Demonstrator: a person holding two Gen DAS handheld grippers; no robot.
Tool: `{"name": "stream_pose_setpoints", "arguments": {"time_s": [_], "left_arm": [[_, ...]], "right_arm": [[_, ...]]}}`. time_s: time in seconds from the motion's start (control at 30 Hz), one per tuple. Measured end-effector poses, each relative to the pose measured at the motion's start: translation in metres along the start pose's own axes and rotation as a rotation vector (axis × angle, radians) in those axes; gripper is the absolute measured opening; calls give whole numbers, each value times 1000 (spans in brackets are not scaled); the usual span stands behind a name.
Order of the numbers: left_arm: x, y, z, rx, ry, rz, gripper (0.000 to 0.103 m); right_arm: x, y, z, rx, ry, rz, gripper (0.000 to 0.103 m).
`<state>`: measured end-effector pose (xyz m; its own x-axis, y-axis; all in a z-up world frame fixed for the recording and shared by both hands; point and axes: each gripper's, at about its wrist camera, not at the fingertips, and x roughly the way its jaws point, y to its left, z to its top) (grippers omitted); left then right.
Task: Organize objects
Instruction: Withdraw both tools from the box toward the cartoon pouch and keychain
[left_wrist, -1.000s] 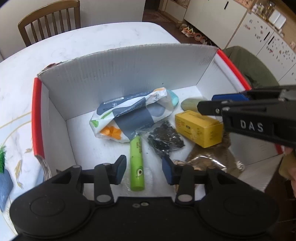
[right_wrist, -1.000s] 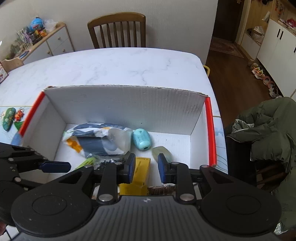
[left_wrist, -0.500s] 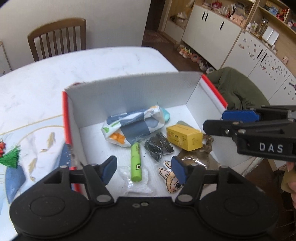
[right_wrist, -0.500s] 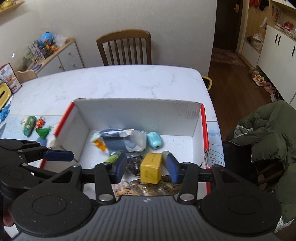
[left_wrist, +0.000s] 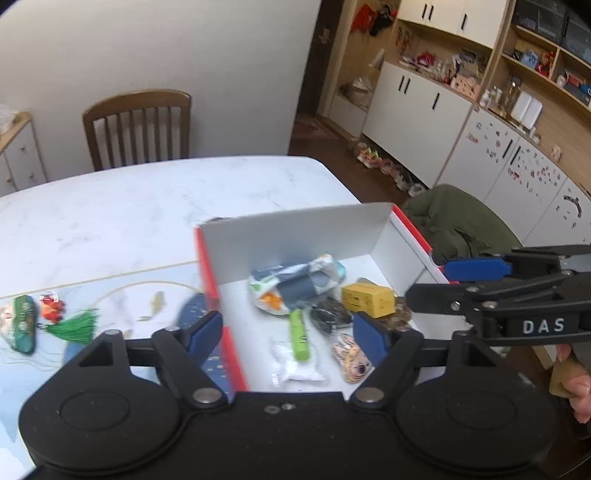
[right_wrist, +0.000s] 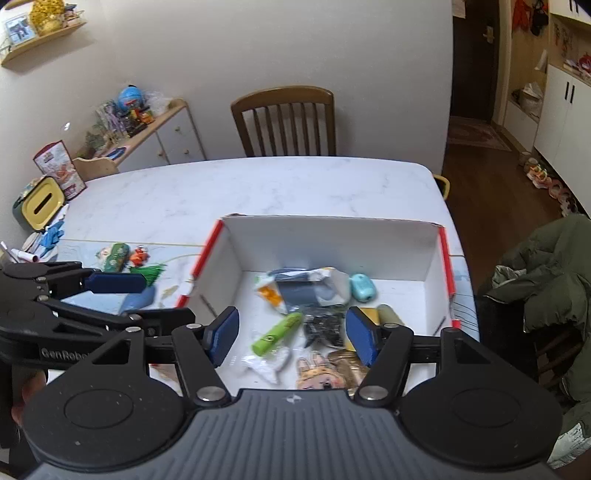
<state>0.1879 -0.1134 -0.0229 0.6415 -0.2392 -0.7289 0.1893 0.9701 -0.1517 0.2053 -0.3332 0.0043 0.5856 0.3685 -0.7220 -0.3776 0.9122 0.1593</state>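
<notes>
A white cardboard box (left_wrist: 295, 236) with red edges stands on the marble table. In it lie a patterned pouch (left_wrist: 295, 282), a yellow carton (left_wrist: 367, 299), a green tube (left_wrist: 299, 338), a black packet (left_wrist: 328, 315), a white sachet (left_wrist: 295, 363) and a bunny charm (left_wrist: 351, 356). My left gripper (left_wrist: 286, 336) hangs open above the box's near left corner, holding nothing. My right gripper (right_wrist: 293, 338) is open and empty above the near side of the box (right_wrist: 332, 240). A teal case (right_wrist: 363, 287) lies beside the pouch (right_wrist: 306, 288).
Left of the box lie a green charm (left_wrist: 24, 325), a red charm (left_wrist: 51, 310), a green tassel (left_wrist: 77, 326) and a blue pouch (right_wrist: 138, 299). A wooden chair (right_wrist: 284, 122) stands behind the table. A green jacket (right_wrist: 546, 288) hangs at the right. A yellow tissue box (right_wrist: 38, 199) sits far left.
Both grippers have risen and drawn back from the box, and their jaws have spread wider. The whole box and the charms on the table have come into view.
</notes>
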Motion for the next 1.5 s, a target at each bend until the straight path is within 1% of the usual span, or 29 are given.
{"name": "stream_pose_setpoints", "arguments": {"time_s": [0.13,0.23,0.3,0.37,0.5,0.6,0.7,0.83,1.0,1.17,1.33,1.5], "left_arm": [[-17,23,-4,-6,-28,30,82],[-30,43,-8,-15,-44,55,86],[-37,59,-10,-23,-55,72,90],[-44,75,-12,-34,-69,85,94],[-52,108,-17,-48,-79,102,100],[-56,135,-20,-57,-84,119,102],[-59,162,-21,-61,-86,136,102],[-62,196,-26,-56,-96,148,102],[-57,236,-33,-63,-99,148,102],[-44,275,-37,-132,-89,148,102],[-28,304,-42,-165,-62,145,102],[-11,320,-44,-161,-77,144,102]], "right_arm": [[0,21,1,-15,-17,13,71],[6,39,2,-9,-12,34,74],[11,52,4,-22,-13,51,75],[19,67,6,-26,-14,60,79],[33,100,11,-24,-15,97,82],[43,128,14,-42,-23,121,84],[55,155,16,-64,-11,118,84],[74,182,19,-61,11,117,85],[100,208,25,-56,42,92,85],[127,230,33,-72,60,59,85],[152,249,47,-147,59,44,85],[180,265,63,-248,61,52,84]]}}
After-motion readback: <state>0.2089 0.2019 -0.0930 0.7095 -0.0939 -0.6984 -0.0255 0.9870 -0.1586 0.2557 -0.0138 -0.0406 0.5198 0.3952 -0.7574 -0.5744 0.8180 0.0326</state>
